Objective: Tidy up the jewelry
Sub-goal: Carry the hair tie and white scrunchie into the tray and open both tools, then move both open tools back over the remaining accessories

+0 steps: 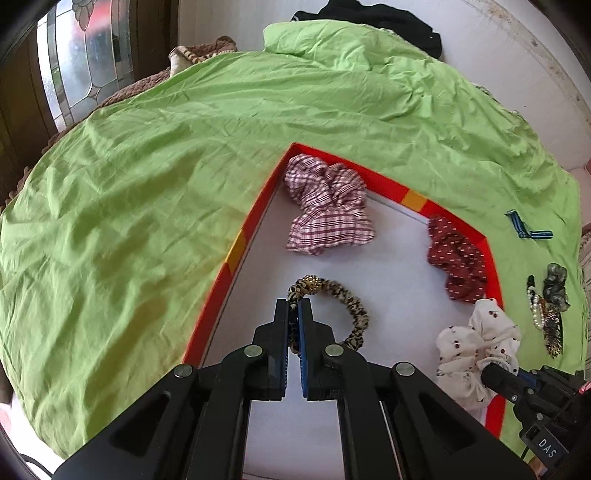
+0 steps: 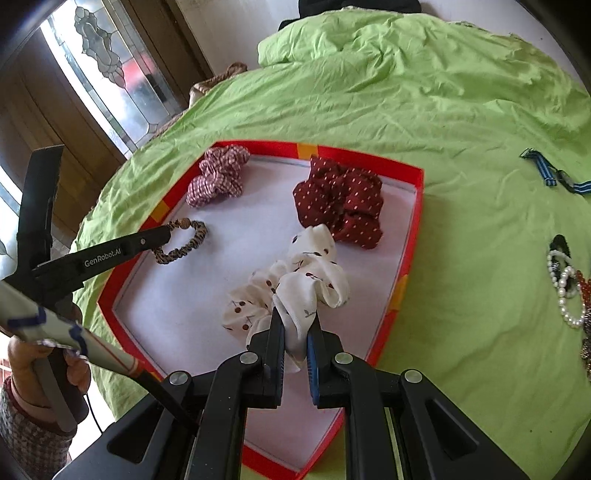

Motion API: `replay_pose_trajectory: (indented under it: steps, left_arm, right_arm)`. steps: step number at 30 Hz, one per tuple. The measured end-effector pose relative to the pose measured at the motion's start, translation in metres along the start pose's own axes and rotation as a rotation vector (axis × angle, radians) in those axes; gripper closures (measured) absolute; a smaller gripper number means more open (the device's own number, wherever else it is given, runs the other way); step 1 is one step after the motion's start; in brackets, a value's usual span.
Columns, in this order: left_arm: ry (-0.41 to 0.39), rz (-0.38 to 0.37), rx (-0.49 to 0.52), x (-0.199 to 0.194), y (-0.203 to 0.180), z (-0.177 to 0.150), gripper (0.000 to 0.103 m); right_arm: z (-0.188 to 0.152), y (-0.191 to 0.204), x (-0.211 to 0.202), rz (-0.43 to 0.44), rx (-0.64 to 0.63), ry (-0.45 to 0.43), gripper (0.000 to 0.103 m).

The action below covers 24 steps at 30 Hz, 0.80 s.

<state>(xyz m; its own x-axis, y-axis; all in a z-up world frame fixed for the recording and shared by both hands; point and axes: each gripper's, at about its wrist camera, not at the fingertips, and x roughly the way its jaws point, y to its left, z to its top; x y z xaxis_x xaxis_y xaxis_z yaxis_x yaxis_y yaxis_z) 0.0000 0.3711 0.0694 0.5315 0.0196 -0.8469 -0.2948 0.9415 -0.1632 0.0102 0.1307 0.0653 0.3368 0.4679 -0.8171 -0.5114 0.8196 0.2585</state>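
A red-rimmed box point(image 1: 255, 218) with a white floor lies on a green sheet; it also shows in the right wrist view point(image 2: 415, 221). In it lie a pink checked scrunchie point(image 1: 328, 210), a dark red dotted scrunchie point(image 1: 458, 262), a leopard-print hair tie point(image 1: 354, 310) and a white cherry-print scrunchie point(image 2: 295, 291). My left gripper point(image 1: 294, 306) is shut on the leopard-print hair tie point(image 2: 184, 240), low over the box floor. My right gripper point(image 2: 295, 325) is shut on the white cherry-print scrunchie point(image 1: 476, 347), at the box's near right side.
On the sheet right of the box lie a blue striped ribbon point(image 2: 554, 177), pearl bracelets and beaded pieces point(image 2: 565, 288) and a grey-green scrunchie point(image 1: 556, 286). A bunched green fold point(image 1: 332, 40) and dark clothing point(image 1: 388, 18) lie at the far end. A glass door point(image 2: 107, 66) stands left.
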Motion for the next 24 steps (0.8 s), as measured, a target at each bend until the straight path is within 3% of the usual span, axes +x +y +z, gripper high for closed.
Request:
replay_pose_trajectory:
  steps: [8, 13, 15, 24]
  left_arm:
    - [0.004, 0.032, -0.006, 0.004, 0.002, -0.002, 0.097]
    - [-0.011, 0.046, -0.029, -0.013, 0.002, -0.004, 0.085]
    - [-0.033, 0.053, -0.038, -0.025, 0.002, -0.006, 0.069]
    - [-0.121, 0.059, -0.026, -0.085, -0.02, -0.026, 0.059]
  right_arm:
    - [-0.004, -0.002, 0.01, 0.014, 0.005, 0.024, 0.092]
    - [-0.008, 0.009, 0.011, 0.035, -0.021, 0.038, 0.086]
    - [-0.009, 0.011, 0.007, 0.043, -0.02, 0.031, 0.075]
    - [-0.021, 0.007, -0.042, 0.038, -0.018, -0.044, 0.068]
